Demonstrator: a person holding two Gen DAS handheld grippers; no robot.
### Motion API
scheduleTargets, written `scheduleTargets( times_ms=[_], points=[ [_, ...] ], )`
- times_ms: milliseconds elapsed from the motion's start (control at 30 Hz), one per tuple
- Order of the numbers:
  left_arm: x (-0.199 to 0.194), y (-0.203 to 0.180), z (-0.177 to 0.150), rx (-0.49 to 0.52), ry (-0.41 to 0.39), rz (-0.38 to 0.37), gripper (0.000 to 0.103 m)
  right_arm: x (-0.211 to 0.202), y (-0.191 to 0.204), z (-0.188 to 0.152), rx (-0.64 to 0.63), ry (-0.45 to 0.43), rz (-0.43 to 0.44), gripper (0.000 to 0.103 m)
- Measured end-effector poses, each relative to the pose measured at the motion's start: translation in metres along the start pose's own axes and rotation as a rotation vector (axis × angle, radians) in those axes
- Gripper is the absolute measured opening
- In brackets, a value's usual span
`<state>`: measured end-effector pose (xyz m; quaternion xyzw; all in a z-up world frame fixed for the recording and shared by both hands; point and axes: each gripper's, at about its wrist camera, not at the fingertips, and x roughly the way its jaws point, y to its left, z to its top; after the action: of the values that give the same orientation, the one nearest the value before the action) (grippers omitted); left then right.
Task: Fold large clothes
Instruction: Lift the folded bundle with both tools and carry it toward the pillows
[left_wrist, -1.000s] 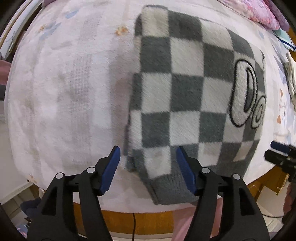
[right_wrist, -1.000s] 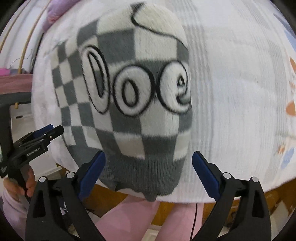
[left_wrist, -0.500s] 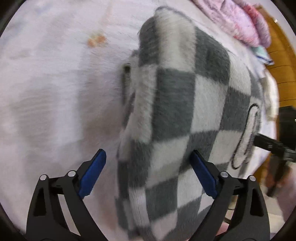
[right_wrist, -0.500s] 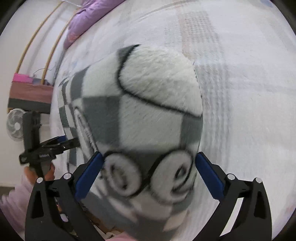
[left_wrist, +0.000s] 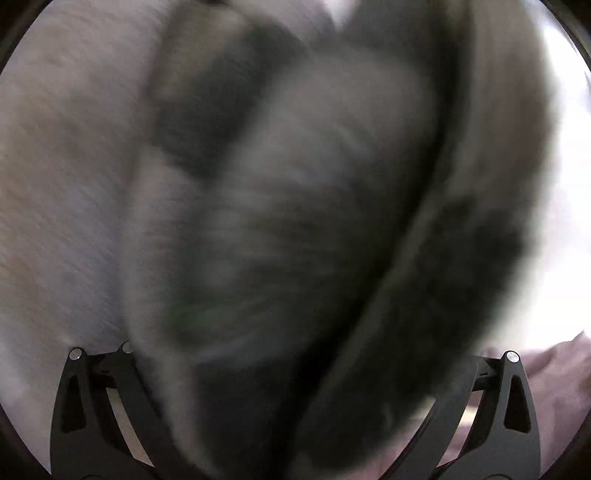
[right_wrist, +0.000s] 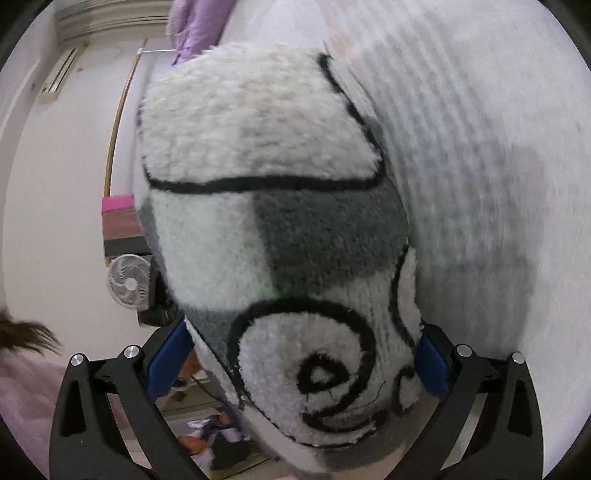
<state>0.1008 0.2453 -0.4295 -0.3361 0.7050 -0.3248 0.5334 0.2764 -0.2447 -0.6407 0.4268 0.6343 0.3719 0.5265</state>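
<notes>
The folded grey-and-white checked fleece sweater (left_wrist: 314, 184) fills the left wrist view, dark and blurred, lying on the pale bed cover (left_wrist: 55, 184). My left gripper (left_wrist: 293, 345) has its jaws opening wide. The sweater's near edge lies between them and hides the pads. In the right wrist view the sweater (right_wrist: 258, 129), with black looped lettering, bulges up close. My right gripper (right_wrist: 300, 362) stands open, its blue pads (right_wrist: 170, 358) at either side of the sweater's end on the bed cover (right_wrist: 498, 147).
Left of the bed stand a white fan (right_wrist: 127, 284) and a dark unit with a pink top (right_wrist: 120, 221). Purple cloth (right_wrist: 195, 26) lies at the far end. A person's hair (right_wrist: 26, 332) and pink sleeve (right_wrist: 22, 398) show at left. Floor clutter (right_wrist: 218, 443) lies below.
Both grippers have dropped and tipped closer to level, closing in on the sweater's ends. The left jaws have widened. The sweater's edge now sits between each pair of fingers.
</notes>
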Motion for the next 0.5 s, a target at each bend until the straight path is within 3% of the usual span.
scheduleTargets(
  times_ms=[67, 100, 167, 200, 233, 333, 400, 500],
  points=[
    [0.001, -0.003, 0.003, 0.016, 0.006, 0.028, 0.099, 0.007, -0.008, 0.012, 0.001, 0.042, 0.028, 0.098],
    [0.004, 0.000, 0.012, -0.005, 0.007, 0.073, 0.099, 0.016, -0.012, 0.022, 0.026, 0.080, 0.052, 0.098],
    [0.007, 0.003, 0.024, -0.094, 0.005, 0.092, 0.099, 0.034, -0.005, 0.046, 0.042, 0.140, 0.026, 0.098],
    [0.001, 0.000, 0.025, -0.124, -0.040, 0.117, 0.097, 0.037, -0.002, 0.051, 0.048, 0.147, 0.016, 0.098],
    [-0.004, -0.006, 0.021, -0.125, -0.088, 0.159, 0.087, 0.036, 0.001, 0.053, 0.051, 0.140, 0.009, 0.098],
    [-0.015, -0.037, 0.006, -0.058, -0.187, 0.343, 0.071, 0.026, 0.011, 0.045, 0.038, 0.083, -0.017, 0.096],
    [-0.018, -0.052, -0.002, -0.055, -0.234, 0.408, 0.067, 0.019, 0.022, 0.041, 0.034, 0.057, -0.017, 0.095],
    [-0.019, -0.077, -0.011, -0.084, -0.256, 0.442, 0.062, 0.011, 0.039, 0.040, 0.024, 0.073, -0.016, 0.093]
  ],
)
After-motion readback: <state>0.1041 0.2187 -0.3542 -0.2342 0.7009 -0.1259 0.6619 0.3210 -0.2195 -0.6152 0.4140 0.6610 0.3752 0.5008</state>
